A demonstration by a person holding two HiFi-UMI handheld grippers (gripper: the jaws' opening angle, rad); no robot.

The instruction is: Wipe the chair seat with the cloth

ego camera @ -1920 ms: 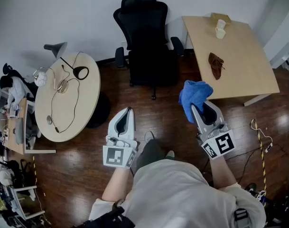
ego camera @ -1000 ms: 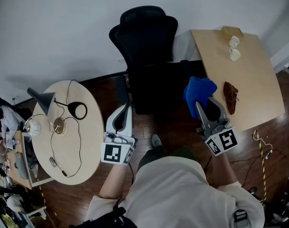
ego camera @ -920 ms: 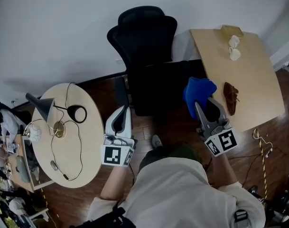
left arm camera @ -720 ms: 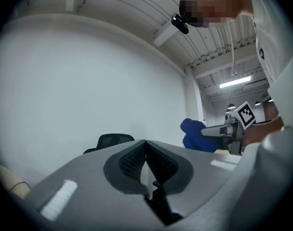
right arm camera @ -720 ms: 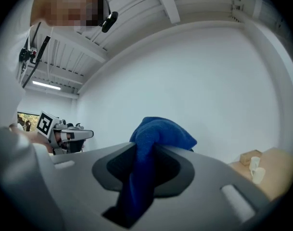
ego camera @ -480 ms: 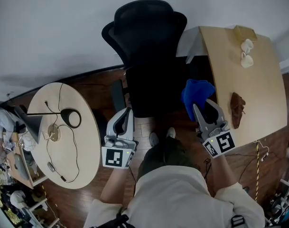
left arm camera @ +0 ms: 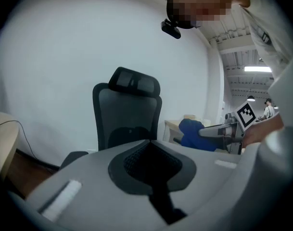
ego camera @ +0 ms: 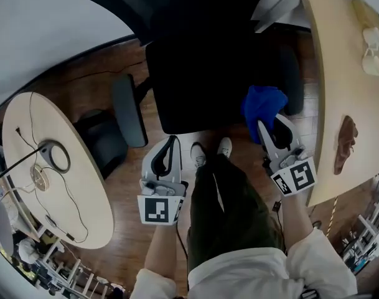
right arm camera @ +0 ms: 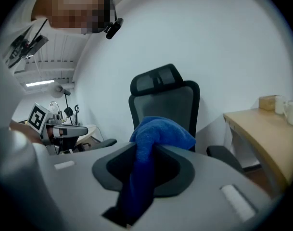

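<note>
Seen from the head view, the black office chair's seat (ego camera: 201,73) lies just ahead of both grippers. My right gripper (ego camera: 265,124) is shut on a bunched blue cloth (ego camera: 262,103), which hangs by the seat's right front corner, close to the right armrest (ego camera: 290,80). In the right gripper view the blue cloth (right arm camera: 156,134) sticks up out of the closed jaws in front of the chair back (right arm camera: 165,105). My left gripper (ego camera: 171,142) is shut and holds nothing, just short of the seat's front edge. The left gripper view shows the chair back (left arm camera: 128,114) beyond its closed tips.
The grey left armrest (ego camera: 128,111) stands left of the seat. A round table (ego camera: 33,217) with cables and a lamp is at the left. A rectangular wooden table (ego camera: 329,73) at the right carries a brown rag (ego camera: 346,145) and white cups (ego camera: 371,45). My feet (ego camera: 208,153) stand at the seat's front.
The person has stepped up to the chair, so the seat now lies directly ahead of both grippers. The blue cloth stays held in the right gripper; the left stays shut.
</note>
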